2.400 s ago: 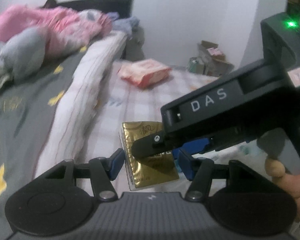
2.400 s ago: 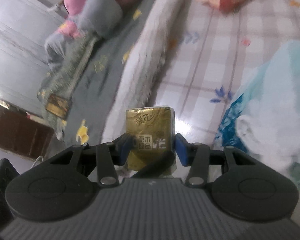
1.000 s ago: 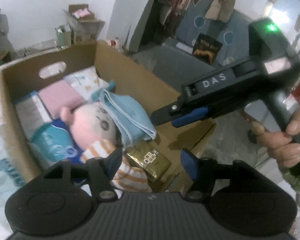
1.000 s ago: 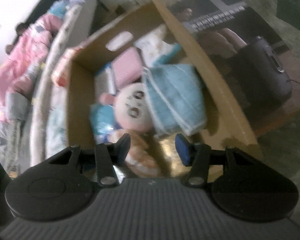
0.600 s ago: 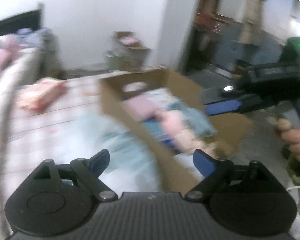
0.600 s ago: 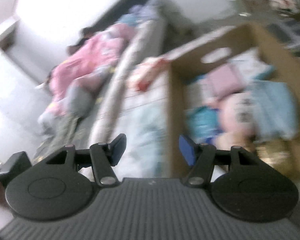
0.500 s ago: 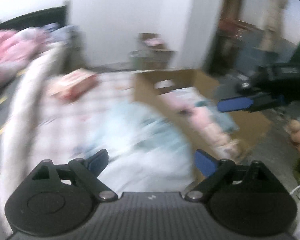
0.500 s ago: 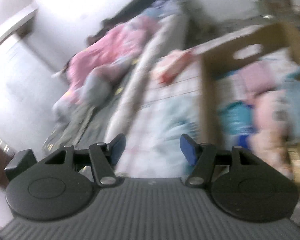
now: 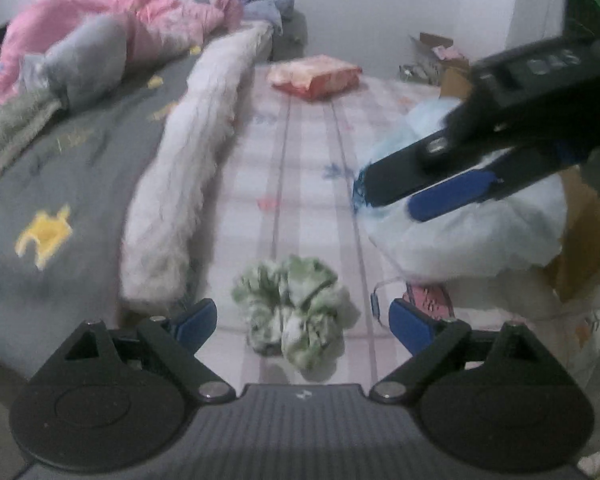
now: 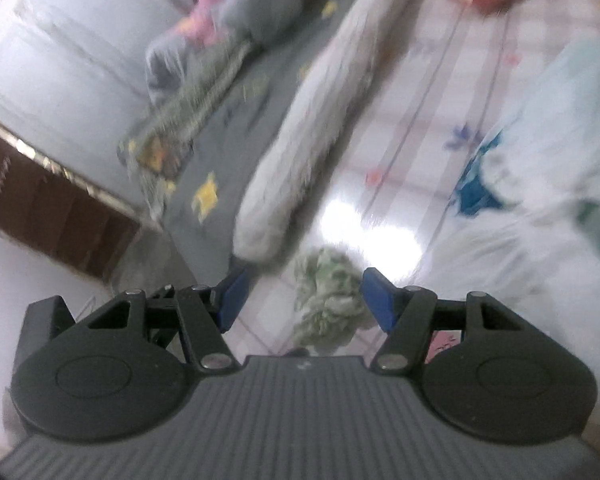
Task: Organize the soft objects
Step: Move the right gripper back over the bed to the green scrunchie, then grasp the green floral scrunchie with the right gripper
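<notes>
1. The green-and-white crumpled cloth (image 9: 296, 312) lay on the checked bed sheet (image 9: 300, 168), just beside the foot end of the long white rolled blanket (image 9: 188, 184). It was bunched with no clear long axis, slightly taller than wide in the left wrist view.
2. The left claw (image 9: 302, 320) was wide open and held nothing. The cloth sat directly ahead of it, centred between the two blue pads (image 9: 194, 322), neither pad touching it.
3. The right claw (image 10: 300, 298) was likewise open and empty. In its own blurred view the cloth (image 10: 328, 300) lay ahead, between the pads but nearer the right one. Seen from the left wrist, the right claw (image 9: 416, 188) hung above and farther along the bed, over the pale blue-white plastic bag (image 9: 460, 216).
4. Judgement: the left claw was the nearer and better aligned; a straight advance and close should take the cloth.
5. Surroundings: a pink tissue pack (image 9: 314, 76) lay well apart up the bed; a cardboard box (image 9: 584, 240) edge showed behind the bag. Its contents were not visible.
</notes>
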